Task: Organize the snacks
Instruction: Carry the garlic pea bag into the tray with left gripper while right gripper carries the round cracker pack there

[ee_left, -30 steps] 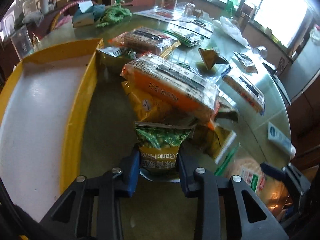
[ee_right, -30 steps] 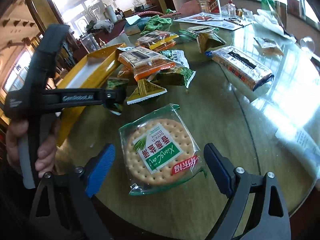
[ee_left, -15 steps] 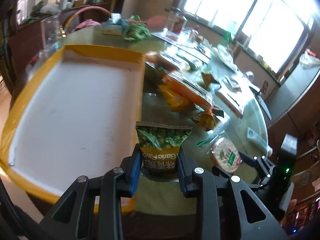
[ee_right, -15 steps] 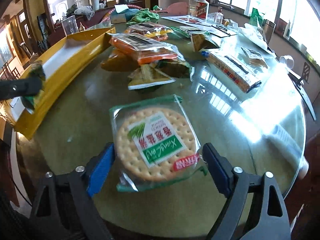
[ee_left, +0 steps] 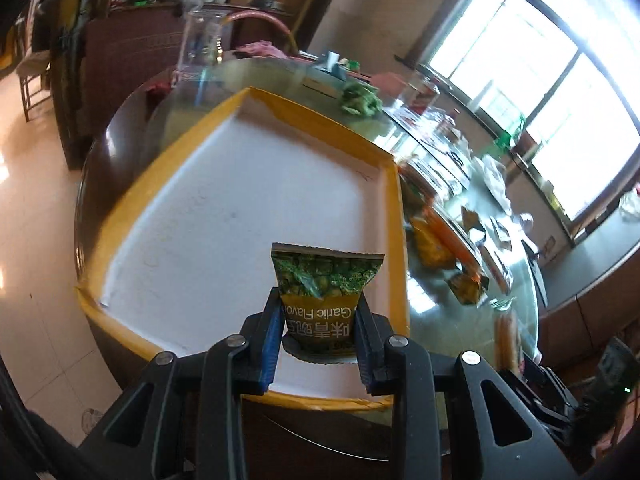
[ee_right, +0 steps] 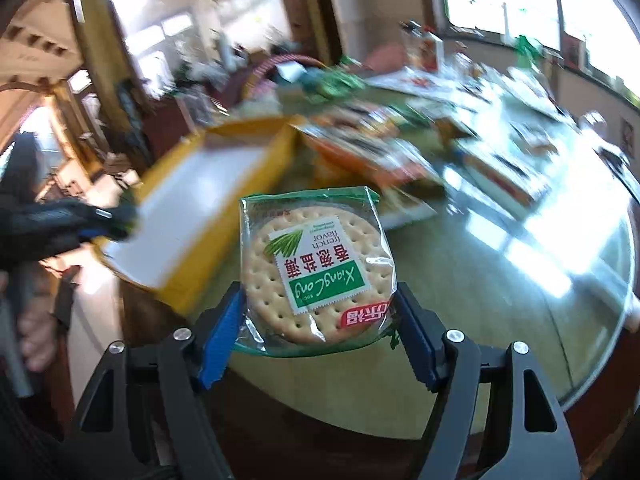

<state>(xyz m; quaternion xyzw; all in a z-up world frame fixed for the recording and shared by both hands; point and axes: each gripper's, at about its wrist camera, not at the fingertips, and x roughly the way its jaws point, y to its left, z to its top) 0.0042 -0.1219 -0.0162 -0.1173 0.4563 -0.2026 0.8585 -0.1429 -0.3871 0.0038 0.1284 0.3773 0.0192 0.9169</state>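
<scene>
**Both grippers loaded; tray lies ahead of the left**

A round glass-topped table (ee_left: 516, 288) stands in a bright, windowed room, strewn with snack packets (ee_right: 360, 152). A yellow-rimmed tray (ee_left: 394, 216) with a bare white floor sits at the table's near edge.

The left gripper (ee_left: 320, 330) is clamped on a green pea packet (ee_left: 326, 280), held upright above the tray's near right corner, long axis pointing forward along the fingers. The right gripper (ee_right: 316, 322) is clamped on a round cracker packet (ee_right: 316, 268), lifted off the glass; the tray (ee_right: 224, 216) lies ahead and to its left.

Judgement: the left gripper is nearer and should release first; the right must travel leftward over the rim. Right view is blurred.
</scene>
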